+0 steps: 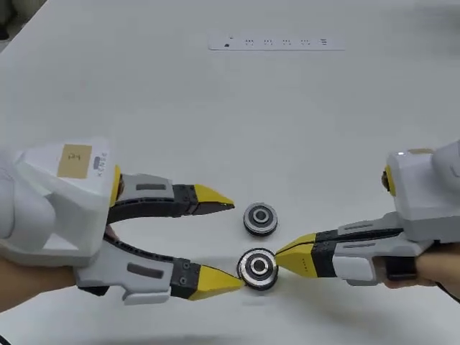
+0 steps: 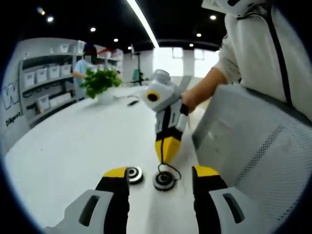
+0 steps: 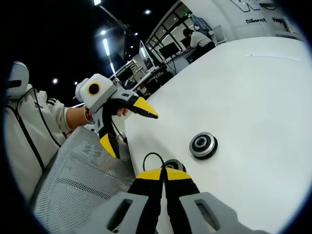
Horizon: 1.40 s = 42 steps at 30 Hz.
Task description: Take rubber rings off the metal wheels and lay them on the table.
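Two metal wheels lie on the white table (image 1: 215, 108). The far wheel (image 1: 260, 219) (image 2: 132, 174) (image 3: 203, 145) still wears its black rubber ring. The near wheel (image 1: 257, 267) (image 2: 164, 181) (image 3: 174, 164) sits between the two grippers. My right gripper (image 1: 277, 253) (image 2: 165, 160) (image 3: 163, 173) is shut on a thin black rubber ring (image 3: 152, 154) (image 2: 176, 170), which loops up from the near wheel. My left gripper (image 1: 226, 243) (image 2: 161, 171) (image 3: 127, 129) is open, with its jaws on either side of the two wheels and touching neither.
A printed label strip (image 1: 277, 43) lies at the far side of the table. A grey mesh chair (image 2: 253, 146) stands at the near edge. Farther off are a potted plant (image 2: 100, 80), shelves with bins (image 2: 46, 87) and a person.
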Available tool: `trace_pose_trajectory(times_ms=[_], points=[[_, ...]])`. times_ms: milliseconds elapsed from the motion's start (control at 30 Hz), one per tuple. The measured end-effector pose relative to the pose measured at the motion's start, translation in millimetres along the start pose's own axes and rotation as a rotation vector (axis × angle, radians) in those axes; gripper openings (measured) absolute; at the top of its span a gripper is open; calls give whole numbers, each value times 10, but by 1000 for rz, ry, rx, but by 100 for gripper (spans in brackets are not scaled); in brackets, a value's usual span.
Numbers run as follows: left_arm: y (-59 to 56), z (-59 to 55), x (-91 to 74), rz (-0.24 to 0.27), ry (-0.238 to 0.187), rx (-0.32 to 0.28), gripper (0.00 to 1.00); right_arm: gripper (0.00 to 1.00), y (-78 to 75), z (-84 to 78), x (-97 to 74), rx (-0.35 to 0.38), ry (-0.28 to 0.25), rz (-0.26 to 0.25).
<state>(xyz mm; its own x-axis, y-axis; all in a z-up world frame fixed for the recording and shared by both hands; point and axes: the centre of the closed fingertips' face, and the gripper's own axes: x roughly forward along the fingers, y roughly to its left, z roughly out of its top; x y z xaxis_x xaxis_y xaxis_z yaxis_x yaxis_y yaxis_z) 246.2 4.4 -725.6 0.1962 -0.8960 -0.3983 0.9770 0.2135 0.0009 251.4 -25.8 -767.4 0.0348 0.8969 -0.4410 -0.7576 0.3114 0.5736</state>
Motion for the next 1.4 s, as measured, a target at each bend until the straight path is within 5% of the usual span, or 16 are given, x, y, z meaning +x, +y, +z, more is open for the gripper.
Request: trace_pose_trajectory(times_ms=[400,933,1400], points=[[-16,-70,-200,39,16,8,65,0,114,74,-135,-34,-8,-25],[5,-138,-494,147,-5,-73,92,0,270,186,-287,-79,-24,-54],[-55,-265,-659,206,9,-97,98,0,376,252,-338,-119,-19,-65]])
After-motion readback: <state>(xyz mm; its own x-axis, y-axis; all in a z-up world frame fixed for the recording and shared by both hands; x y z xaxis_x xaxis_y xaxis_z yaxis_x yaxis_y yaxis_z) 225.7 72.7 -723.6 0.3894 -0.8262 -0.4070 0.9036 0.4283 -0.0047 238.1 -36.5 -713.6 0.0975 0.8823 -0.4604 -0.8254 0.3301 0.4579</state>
